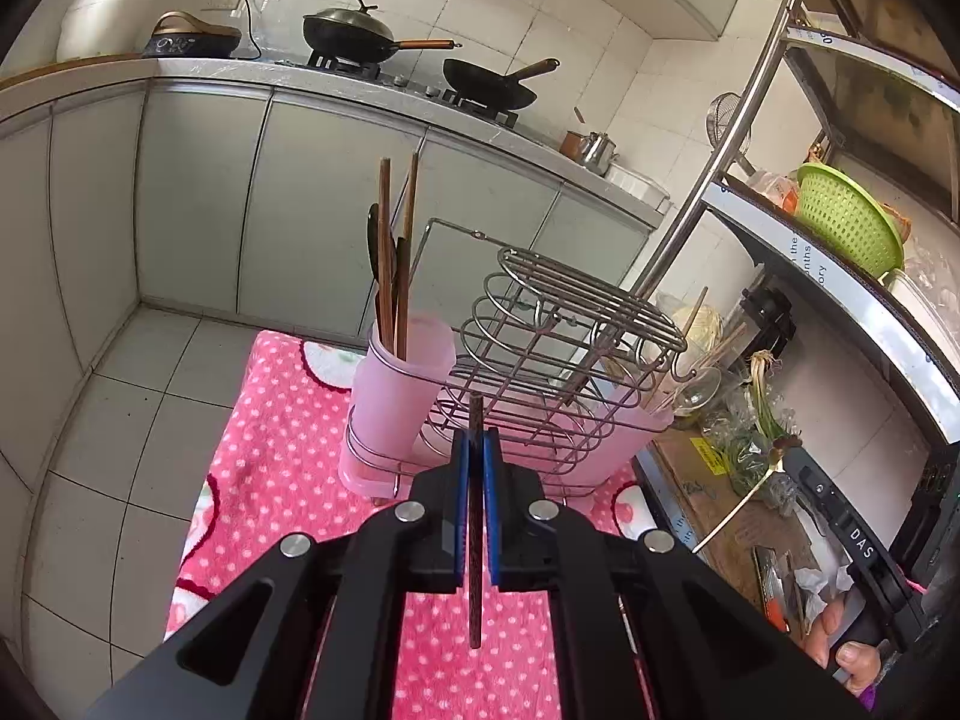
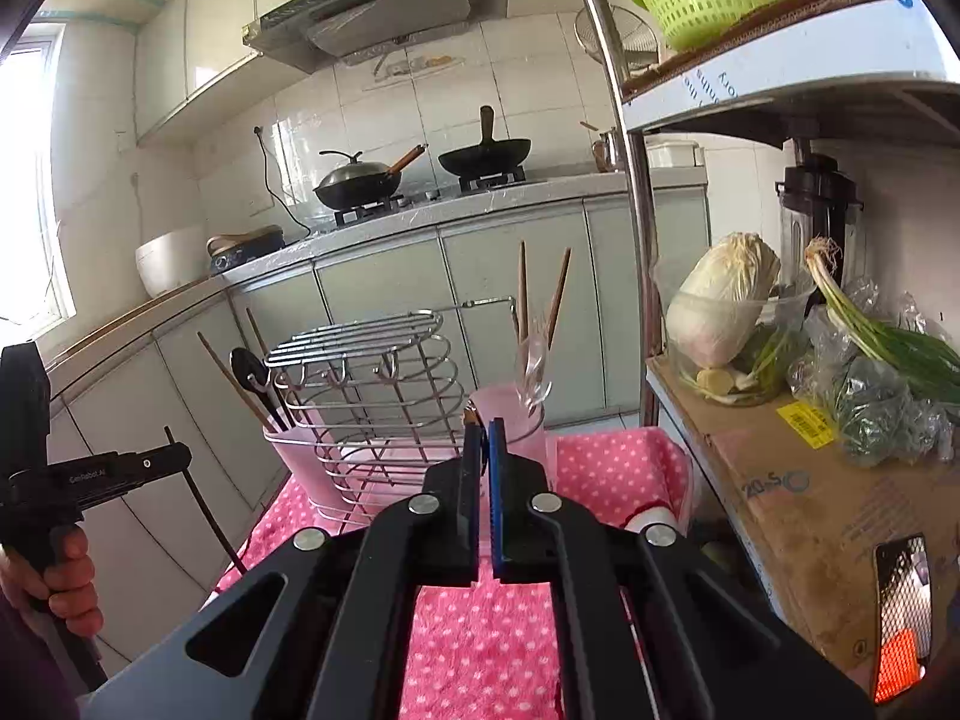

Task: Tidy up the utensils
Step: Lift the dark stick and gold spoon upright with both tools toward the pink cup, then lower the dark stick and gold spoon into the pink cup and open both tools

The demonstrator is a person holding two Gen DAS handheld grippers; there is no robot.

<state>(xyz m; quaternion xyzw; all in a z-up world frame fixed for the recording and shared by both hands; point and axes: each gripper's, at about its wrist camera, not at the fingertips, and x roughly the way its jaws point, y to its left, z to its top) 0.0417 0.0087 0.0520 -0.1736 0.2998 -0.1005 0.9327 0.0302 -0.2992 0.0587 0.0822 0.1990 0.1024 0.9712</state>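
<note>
My left gripper [image 1: 476, 450] is shut on a dark chopstick [image 1: 475, 600] that stands upright between its blue pads. In the right wrist view this left gripper [image 2: 180, 455] is at the left, with the dark chopstick [image 2: 210, 516] slanting down from it. Just beyond stands a wire utensil rack [image 1: 540, 372] [image 2: 372, 384]. Its left pink cup [image 1: 396, 384] [image 2: 300, 456] holds chopsticks and dark spoons; its right pink cup [image 2: 522, 426] holds chopsticks and a clear utensil. My right gripper [image 2: 482, 438] is shut, a brown stick tip [image 2: 470, 417] showing at its pads, likely a light chopstick [image 1: 741, 507].
The rack rests on a pink dotted cloth [image 1: 288, 450] [image 2: 480, 630]. To the right is a metal shelf with a cardboard box [image 2: 810, 510], a cabbage [image 2: 720, 306], greens and a green basket [image 1: 846, 222]. A counter with two woks [image 2: 360, 186] runs behind. A hand [image 2: 66, 576] grips the left handle.
</note>
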